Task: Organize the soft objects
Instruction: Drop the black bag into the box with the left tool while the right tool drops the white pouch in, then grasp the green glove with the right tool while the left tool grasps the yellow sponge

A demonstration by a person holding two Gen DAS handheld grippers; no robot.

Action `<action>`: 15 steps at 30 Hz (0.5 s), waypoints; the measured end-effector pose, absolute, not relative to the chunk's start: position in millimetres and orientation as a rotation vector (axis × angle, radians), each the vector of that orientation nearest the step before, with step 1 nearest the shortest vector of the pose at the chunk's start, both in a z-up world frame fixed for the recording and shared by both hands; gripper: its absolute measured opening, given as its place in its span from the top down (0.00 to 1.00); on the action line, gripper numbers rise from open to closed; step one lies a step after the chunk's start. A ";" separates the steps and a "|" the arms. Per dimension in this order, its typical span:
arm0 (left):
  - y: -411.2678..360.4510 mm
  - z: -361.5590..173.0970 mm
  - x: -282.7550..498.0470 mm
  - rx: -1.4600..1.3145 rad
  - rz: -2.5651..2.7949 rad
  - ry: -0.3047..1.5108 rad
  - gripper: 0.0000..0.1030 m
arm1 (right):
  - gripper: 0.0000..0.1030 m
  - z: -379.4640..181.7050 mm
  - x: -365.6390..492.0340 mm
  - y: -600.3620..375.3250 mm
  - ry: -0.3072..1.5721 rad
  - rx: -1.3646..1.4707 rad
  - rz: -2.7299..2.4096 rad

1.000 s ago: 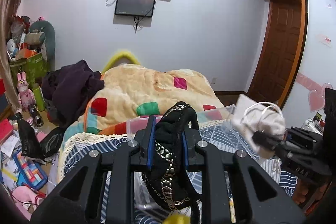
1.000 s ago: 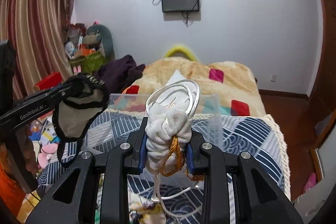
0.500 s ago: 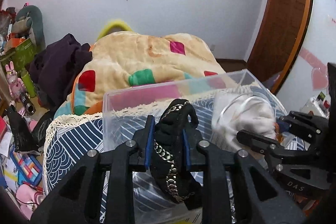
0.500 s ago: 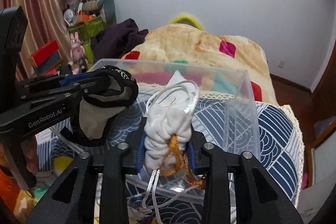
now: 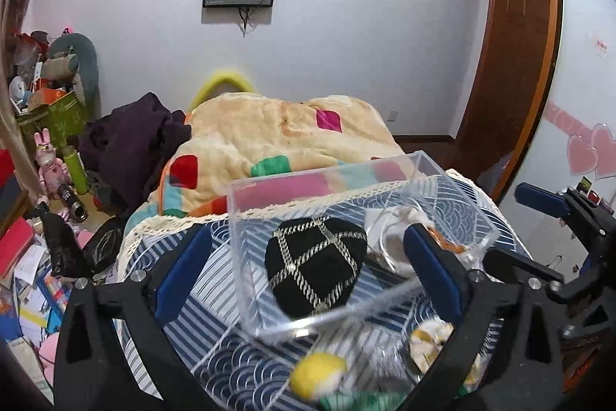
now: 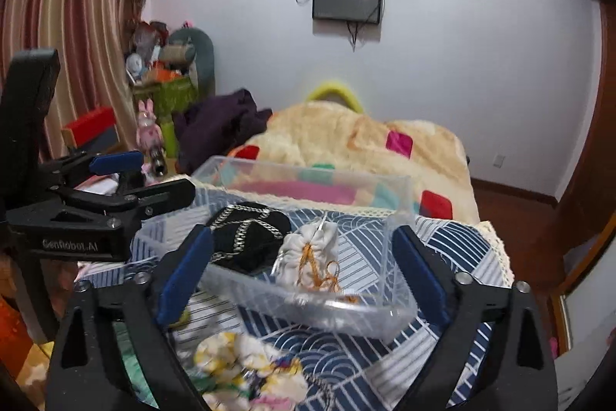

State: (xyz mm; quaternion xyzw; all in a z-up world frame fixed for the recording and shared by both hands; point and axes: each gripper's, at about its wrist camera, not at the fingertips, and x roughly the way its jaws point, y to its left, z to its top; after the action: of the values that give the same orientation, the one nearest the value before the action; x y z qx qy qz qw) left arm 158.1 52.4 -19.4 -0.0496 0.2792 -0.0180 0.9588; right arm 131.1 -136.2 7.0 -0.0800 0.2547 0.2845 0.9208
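Both the left gripper [image 5: 308,264] and the right gripper [image 6: 302,268] have their jaws spread wide and hold nothing. A black pouch [image 5: 315,262] with silver chain trim and a white drawstring pouch [image 6: 308,253] lie side by side inside the clear plastic bin [image 6: 400,203] on the bed [image 6: 454,249], the white one at 3 o'clock from the black. More soft items [image 6: 238,368] lie on the blue patterned cover at 6 o'clock from the bin.

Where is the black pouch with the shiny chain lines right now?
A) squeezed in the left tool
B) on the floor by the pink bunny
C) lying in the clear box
C: the black pouch lies inside the clear box, beside the white pouch.
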 end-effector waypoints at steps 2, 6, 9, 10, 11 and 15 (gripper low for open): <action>54.1 -17.8 141.9 -0.097 -0.030 0.568 0.02 | 0.03 8.0 118.9 -139.4 0.511 -0.169 0.589; 56.5 -21.8 110.4 -0.084 -0.008 0.552 0.01 | 0.03 4.2 97.8 -141.5 0.495 -0.179 0.606; 57.3 -31.4 90.7 -0.081 -0.003 0.567 0.01 | 0.02 -6.0 85.1 -137.0 0.514 -0.181 0.633; 57.1 -36.5 83.6 -0.077 0.001 0.581 0.01 | 0.02 -11.3 82.0 -133.5 0.530 -0.187 0.648; 56.8 -41.8 77.6 -0.072 0.005 0.594 0.01 | 0.03 -16.3 79.2 -128.9 0.545 -0.193 0.662; 55.6 -62.4 58.5 -0.051 0.014 0.642 0.01 | 0.03 -39.4 70.5 -111.4 0.610 -0.196 0.715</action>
State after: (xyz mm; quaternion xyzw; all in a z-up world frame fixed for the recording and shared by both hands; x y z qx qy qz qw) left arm 58.5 55.6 -62.4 -0.0253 0.3154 0.0068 0.9486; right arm 70.5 -111.4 -39.4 -0.0944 0.2936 0.3439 0.8869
